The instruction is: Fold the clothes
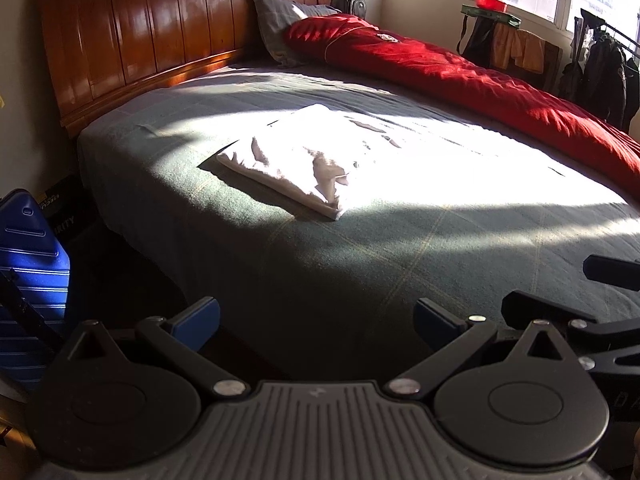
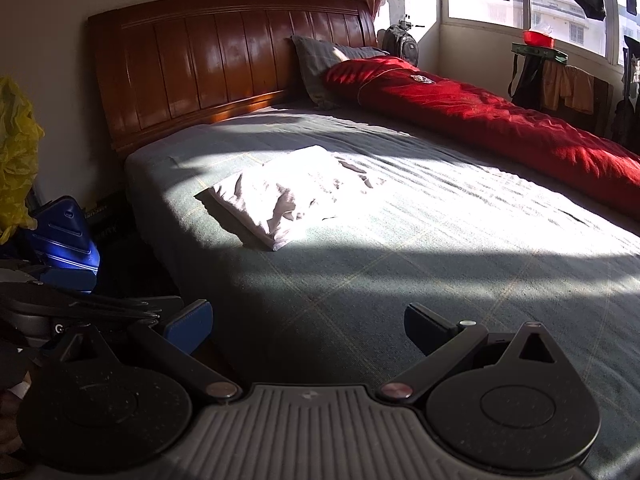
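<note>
A white garment [image 1: 304, 160] lies folded into a flat rectangle on the grey-green bedspread [image 1: 320, 264], in bright sunlight; it also shows in the right wrist view [image 2: 288, 196]. My left gripper [image 1: 316, 320] is open and empty, held back over the bed's near edge, well short of the garment. My right gripper [image 2: 308, 326] is open and empty too, at about the same distance. Part of the right gripper [image 1: 560, 320] shows at the right of the left wrist view, and part of the left gripper [image 2: 80, 308] at the left of the right wrist view.
A red quilt [image 1: 460, 68] lies along the bed's far side, a grey pillow [image 1: 280, 24] against the wooden headboard [image 1: 160, 32]. A blue suitcase [image 1: 28, 280] stands on the floor at the left. Clothes hang by the window [image 2: 560, 0] at the right.
</note>
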`<action>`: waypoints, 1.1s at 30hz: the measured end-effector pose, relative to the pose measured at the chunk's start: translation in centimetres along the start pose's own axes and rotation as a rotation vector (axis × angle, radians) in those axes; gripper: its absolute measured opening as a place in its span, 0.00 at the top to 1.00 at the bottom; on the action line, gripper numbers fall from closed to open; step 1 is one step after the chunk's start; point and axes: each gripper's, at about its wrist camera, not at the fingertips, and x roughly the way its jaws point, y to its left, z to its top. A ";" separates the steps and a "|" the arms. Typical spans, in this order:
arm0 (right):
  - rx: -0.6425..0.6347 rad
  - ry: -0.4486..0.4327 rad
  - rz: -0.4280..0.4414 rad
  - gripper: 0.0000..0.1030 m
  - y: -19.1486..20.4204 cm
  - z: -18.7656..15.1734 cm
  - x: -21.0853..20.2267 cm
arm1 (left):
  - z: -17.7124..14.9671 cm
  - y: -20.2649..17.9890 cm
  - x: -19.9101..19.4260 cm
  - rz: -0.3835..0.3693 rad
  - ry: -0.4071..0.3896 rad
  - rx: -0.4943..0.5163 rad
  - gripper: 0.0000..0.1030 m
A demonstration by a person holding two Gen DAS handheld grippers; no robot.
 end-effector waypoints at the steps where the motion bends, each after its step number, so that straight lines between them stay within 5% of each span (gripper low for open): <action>1: 0.001 -0.002 -0.002 0.00 -0.1 0.0 -0.1 | 0.0 -0.1 -0.1 0.002 -0.003 0.003 0.01; 33: 0.014 0.003 -0.004 0.00 -0.3 0.1 -0.4 | 0.1 -0.1 -0.2 0.006 -0.013 0.003 0.01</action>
